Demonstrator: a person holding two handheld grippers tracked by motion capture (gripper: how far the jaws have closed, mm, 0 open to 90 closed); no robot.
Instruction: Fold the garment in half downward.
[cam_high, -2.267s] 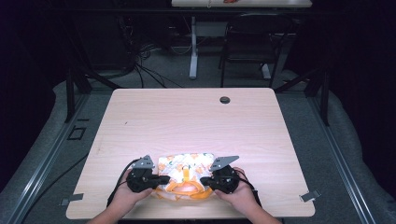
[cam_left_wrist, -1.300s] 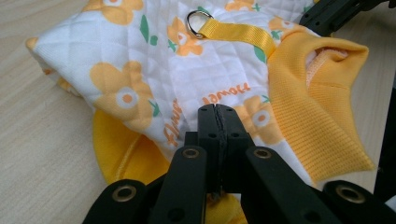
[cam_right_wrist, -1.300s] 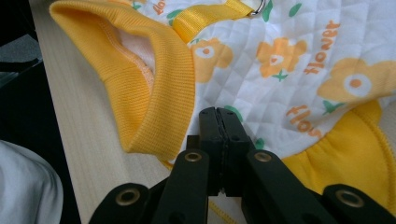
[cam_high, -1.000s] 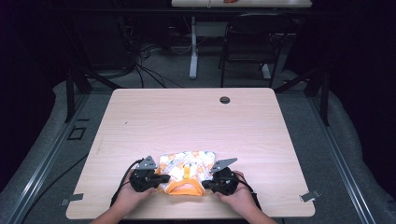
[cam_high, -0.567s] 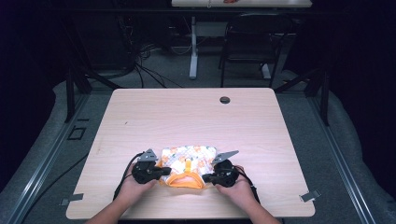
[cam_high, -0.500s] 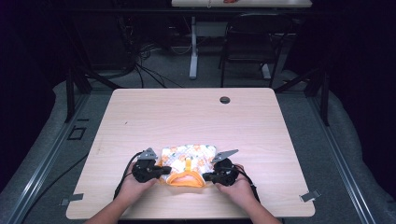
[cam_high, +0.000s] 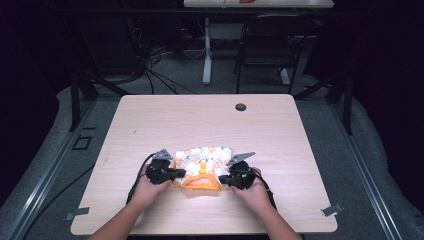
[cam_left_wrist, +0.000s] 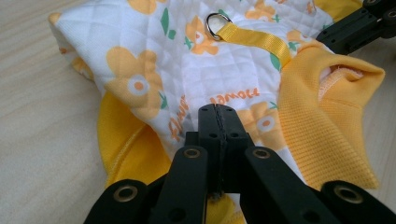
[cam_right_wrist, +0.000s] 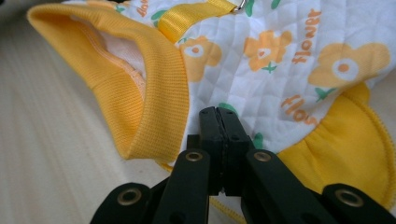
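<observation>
A small quilted garment (cam_high: 202, 159), white with orange flowers and yellow ribbed trim, lies on the wooden table (cam_high: 200, 117) near its front edge. My left gripper (cam_high: 180, 174) is shut on the garment's left side, its jaws pressed together over the fabric (cam_left_wrist: 154, 70). My right gripper (cam_high: 223, 178) is shut on the right side, pinching the cloth (cam_right_wrist: 280, 60) beside the yellow collar (cam_right_wrist: 154, 93). A yellow strap with a metal ring (cam_left_wrist: 217, 21) runs across the top of the garment. In the left gripper view the other gripper's black jaws (cam_left_wrist: 355, 25) show at the far corner.
A black round grommet (cam_high: 240, 107) sits near the table's far edge. Beyond the table stand a chair (cam_high: 265, 55) and a desk leg (cam_high: 206, 55), with cables on the floor. Bare tabletop stretches ahead and to both sides of the garment.
Both hands have slid away from the front edge toward the table's middle, carrying the garment with them. The jaws stay closed on the fabric.
</observation>
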